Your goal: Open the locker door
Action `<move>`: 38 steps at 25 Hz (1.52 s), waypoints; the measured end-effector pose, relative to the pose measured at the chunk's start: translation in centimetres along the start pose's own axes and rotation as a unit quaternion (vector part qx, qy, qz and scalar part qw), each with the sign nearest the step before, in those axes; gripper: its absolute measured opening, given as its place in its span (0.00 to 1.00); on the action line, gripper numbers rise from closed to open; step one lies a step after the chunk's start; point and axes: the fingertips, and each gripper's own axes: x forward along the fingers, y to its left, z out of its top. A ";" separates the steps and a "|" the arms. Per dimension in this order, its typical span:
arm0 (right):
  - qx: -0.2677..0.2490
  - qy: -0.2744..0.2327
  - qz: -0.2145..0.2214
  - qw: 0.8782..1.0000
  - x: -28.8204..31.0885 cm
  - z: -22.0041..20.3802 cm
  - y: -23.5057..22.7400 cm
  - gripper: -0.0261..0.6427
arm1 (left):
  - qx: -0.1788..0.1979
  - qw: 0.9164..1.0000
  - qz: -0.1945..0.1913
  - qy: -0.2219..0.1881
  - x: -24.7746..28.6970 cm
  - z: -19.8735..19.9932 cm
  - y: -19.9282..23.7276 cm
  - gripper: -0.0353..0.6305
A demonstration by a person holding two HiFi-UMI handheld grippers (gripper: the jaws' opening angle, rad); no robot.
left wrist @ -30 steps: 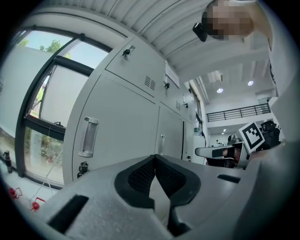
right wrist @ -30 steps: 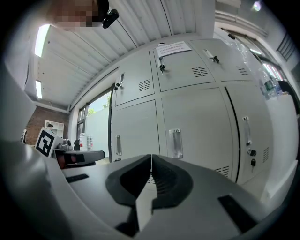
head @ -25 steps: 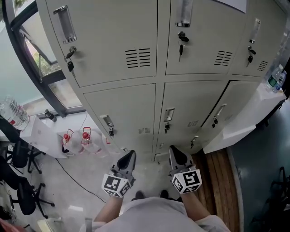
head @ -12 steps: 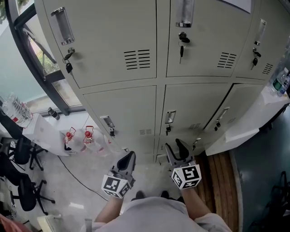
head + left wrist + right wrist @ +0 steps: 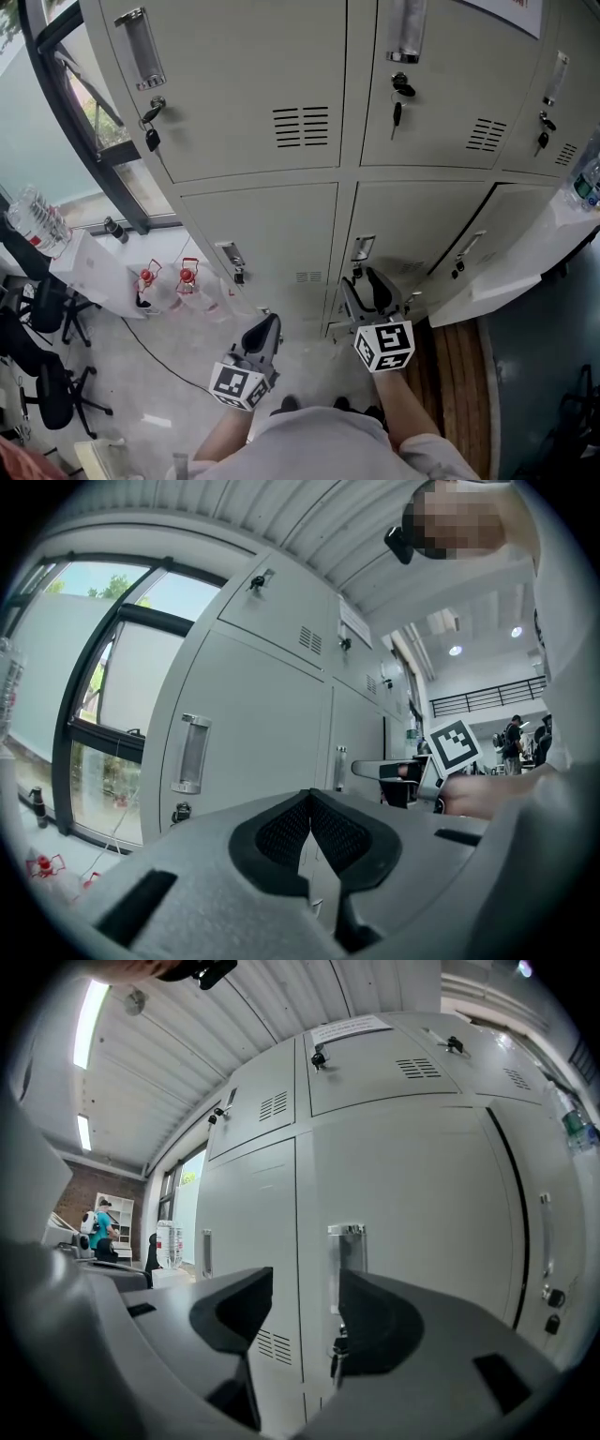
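Before the grey lockers, the right gripper point(image 5: 369, 284) points at the lower middle locker door point(image 5: 417, 220). Its jaws are opening with nothing between them, and the door's handle point(image 5: 346, 1260) is just ahead. The door sits shut. The left gripper point(image 5: 266, 330) hangs lower, jaws together, empty.

Smooth matt painted metal locker doors point(image 5: 272, 225), shiny chrome-like metal handle point(image 5: 362, 248), matt grey plastic left tongs point(image 5: 309, 801) with black pads point(image 5: 281, 834) of rough woven texture, pale faintly glossy floor point(image 5: 159, 375), brown wooden boards point(image 5: 455, 361), clear plastic bottle point(image 5: 36, 222)
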 end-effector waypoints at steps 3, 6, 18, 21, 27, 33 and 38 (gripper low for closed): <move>-0.005 0.003 0.000 1.000 1.5 0.0 -0.4 0.33 | 0.006 1.000 0.003 0.000 0.0 0.2 0.4 0.06; -0.009 0.009 -0.001 1.000 2.7 -0.3 -1.0 0.33 | 0.011 1.000 0.007 0.000 -0.1 0.2 0.6 0.06; -0.022 0.020 0.005 1.000 5.4 -0.5 -1.5 0.33 | 0.004 0.999 0.031 0.003 -0.7 0.0 2.4 0.06; -0.025 0.020 0.008 0.999 5.8 -0.4 -1.3 0.33 | 0.009 0.999 0.035 0.003 -0.7 0.1 2.5 0.06; -0.023 0.021 0.009 0.999 6.1 -0.4 -1.2 0.33 | 0.005 0.999 0.037 0.003 -0.8 0.0 2.9 0.06; -0.021 0.020 0.007 1.000 5.5 -0.4 -0.9 0.33 | 0.004 0.999 0.036 0.004 -0.9 0.0 2.9 0.06; -0.019 0.019 0.006 1.000 4.3 -0.4 -0.6 0.33 | 0.009 1.000 0.024 0.002 -0.6 0.1 2.2 0.06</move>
